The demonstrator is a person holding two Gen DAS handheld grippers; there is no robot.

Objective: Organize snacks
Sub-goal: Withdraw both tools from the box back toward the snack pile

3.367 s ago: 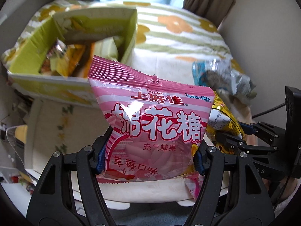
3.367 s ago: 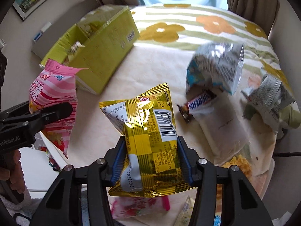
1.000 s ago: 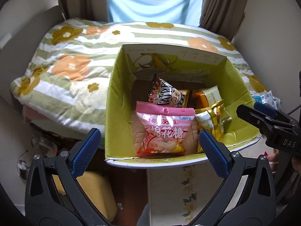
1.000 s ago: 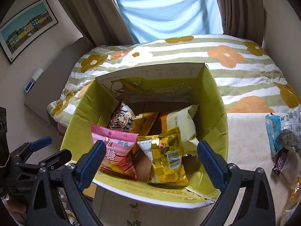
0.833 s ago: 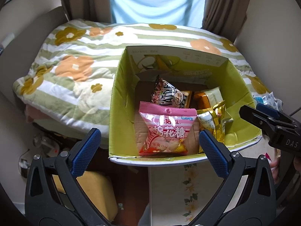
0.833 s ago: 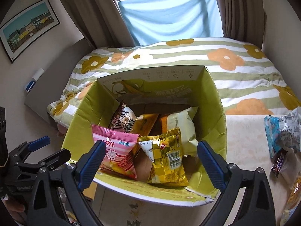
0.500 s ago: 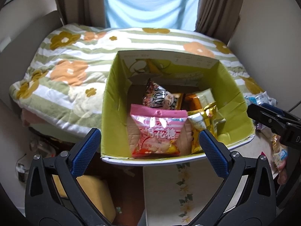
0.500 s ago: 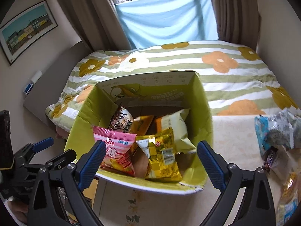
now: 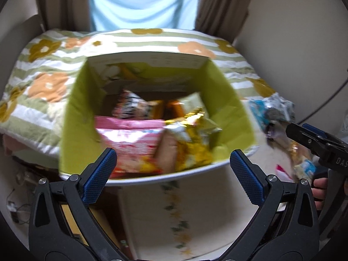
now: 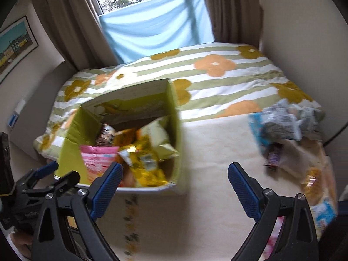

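An open yellow-green cardboard box [image 9: 82, 100] [image 10: 71, 143] sits at the table's left end. Inside it stand a pink marshmallow bag [image 9: 128, 139] [image 10: 97, 161], a gold snack bag [image 9: 191, 143] [image 10: 143, 165] and several other packets. My left gripper [image 9: 173, 175] is open and empty just in front of the box. My right gripper [image 10: 175, 183] is open and empty too, over the bare cream tabletop to the right of the box. Both views are motion-blurred.
Loose snacks lie at the table's right end: a silver and blue bag [image 10: 280, 121] [image 9: 271, 106], a small chocolate bar [image 10: 273, 158] and several packets near the edge [image 10: 319, 206]. A flowered striped quilt [image 10: 217, 71] lies behind the table, with curtains and a window beyond.
Both grippers have swung to the right and pulled back a little from the box. The right gripper now faces the tabletop beside the box. The pink and gold bags stay in the box.
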